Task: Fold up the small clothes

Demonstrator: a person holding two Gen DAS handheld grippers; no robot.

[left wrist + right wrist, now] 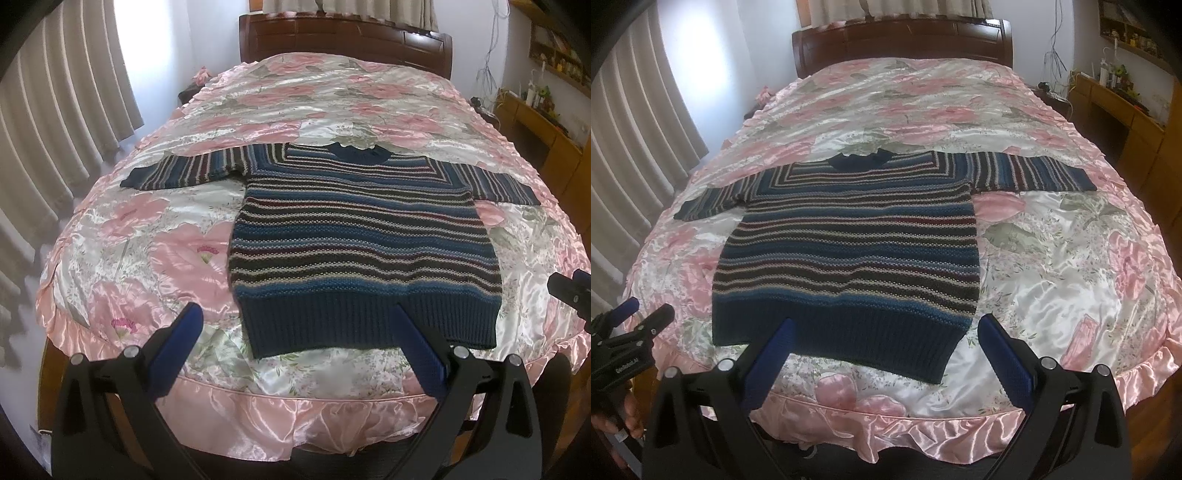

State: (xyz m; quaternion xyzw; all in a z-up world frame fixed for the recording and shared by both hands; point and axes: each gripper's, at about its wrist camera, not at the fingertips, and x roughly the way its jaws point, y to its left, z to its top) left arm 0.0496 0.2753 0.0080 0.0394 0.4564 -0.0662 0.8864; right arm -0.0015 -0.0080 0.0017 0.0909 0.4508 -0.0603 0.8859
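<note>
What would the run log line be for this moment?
stage: pre-fold | sweater: flat on bed, sleeves out | left gripper: open, empty | right gripper: open, empty | both near hem

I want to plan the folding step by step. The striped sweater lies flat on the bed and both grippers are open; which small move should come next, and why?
Probably bring the left gripper down to the dark ribbed hem corner of the blue striped knitted sweater. The sweater lies spread flat on the pink floral satin bedspread, sleeves out, nothing folded yet, and both grippers, the right gripper too, hang open above the hem.
</note>
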